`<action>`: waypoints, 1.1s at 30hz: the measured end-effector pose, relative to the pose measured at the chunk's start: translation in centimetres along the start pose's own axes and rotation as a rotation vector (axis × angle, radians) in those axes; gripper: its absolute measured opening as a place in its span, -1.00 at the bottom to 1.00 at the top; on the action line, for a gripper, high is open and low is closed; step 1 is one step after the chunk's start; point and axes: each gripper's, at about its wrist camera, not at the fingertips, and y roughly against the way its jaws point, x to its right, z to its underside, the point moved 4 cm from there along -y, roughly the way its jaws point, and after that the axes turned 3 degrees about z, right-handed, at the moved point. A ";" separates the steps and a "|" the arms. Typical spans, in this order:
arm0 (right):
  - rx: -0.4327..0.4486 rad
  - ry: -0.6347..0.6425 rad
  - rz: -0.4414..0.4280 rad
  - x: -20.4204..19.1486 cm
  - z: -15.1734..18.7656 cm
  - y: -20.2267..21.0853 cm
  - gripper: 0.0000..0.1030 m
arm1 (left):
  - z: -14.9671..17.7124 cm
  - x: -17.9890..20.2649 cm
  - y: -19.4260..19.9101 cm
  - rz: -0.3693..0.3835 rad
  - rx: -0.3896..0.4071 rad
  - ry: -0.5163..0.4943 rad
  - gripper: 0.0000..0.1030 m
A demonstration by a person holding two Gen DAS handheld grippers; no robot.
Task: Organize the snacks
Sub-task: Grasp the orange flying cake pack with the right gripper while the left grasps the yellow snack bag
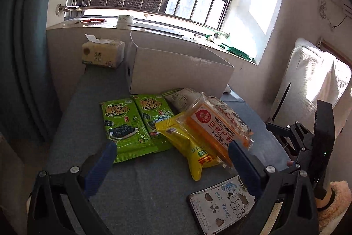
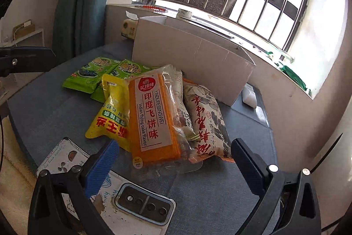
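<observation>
Snack packs lie on a blue-grey table (image 1: 143, 186): two green seaweed packs (image 1: 125, 124) (image 2: 84, 75), a yellow pack (image 1: 187, 142) (image 2: 112, 111), an orange "Indian flying cake" pack (image 1: 216, 127) (image 2: 151, 116) lying over it, and a white printed bag (image 2: 206, 120) (image 1: 184, 98). An open white cardboard box (image 1: 176, 72) (image 2: 187, 63) stands behind them. My left gripper (image 1: 171, 160) is open and empty just before the packs. My right gripper (image 2: 176, 158) is open and empty at the near end of the orange pack. The right gripper's body shows in the left wrist view (image 1: 308, 147).
A phone (image 1: 222, 204) (image 2: 99, 186) in a sticker case lies at the table's near edge. A tissue pack (image 1: 102, 54) (image 2: 128, 31) stands back left by the box. A windowsill (image 1: 154, 25) with bars runs behind. A white cushion (image 1: 308, 80) is at the right.
</observation>
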 end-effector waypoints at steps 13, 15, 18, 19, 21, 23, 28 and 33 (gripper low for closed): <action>-0.089 0.156 0.058 -3.0 0.1 -3.4 0.61 | 0.9 -1.1 -0.3 -0.008 -0.026 0.026 1.00; -0.102 0.163 0.060 -2.9 0.1 -3.7 0.55 | 0.9 -1.2 -0.4 -0.002 -0.033 0.037 1.00; -0.087 0.148 0.025 -2.8 0.0 -3.1 0.27 | 0.9 -1.3 -0.5 0.003 -0.031 0.051 1.00; -0.078 0.125 0.008 -2.5 0.0 -2.7 0.24 | 0.9 -1.2 -0.5 0.004 -0.033 0.045 1.00; -0.066 0.015 -0.058 -1.1 -0.1 -2.0 0.16 | 1.0 -1.1 -0.8 0.007 -0.044 0.039 1.00; -0.061 -0.114 -0.151 0.8 -0.1 -1.5 0.15 | 1.2 -0.9 -1.4 0.026 -0.066 0.050 1.00; 0.012 -0.346 -0.280 5.1 -0.1 0.6 0.14 | 1.6 0.3 -4.5 0.068 -0.165 0.098 0.99; 0.050 -0.430 -0.296 7.2 0.2 2.0 0.15 | 1.8 2.2 -8.4 0.085 -0.269 0.145 0.99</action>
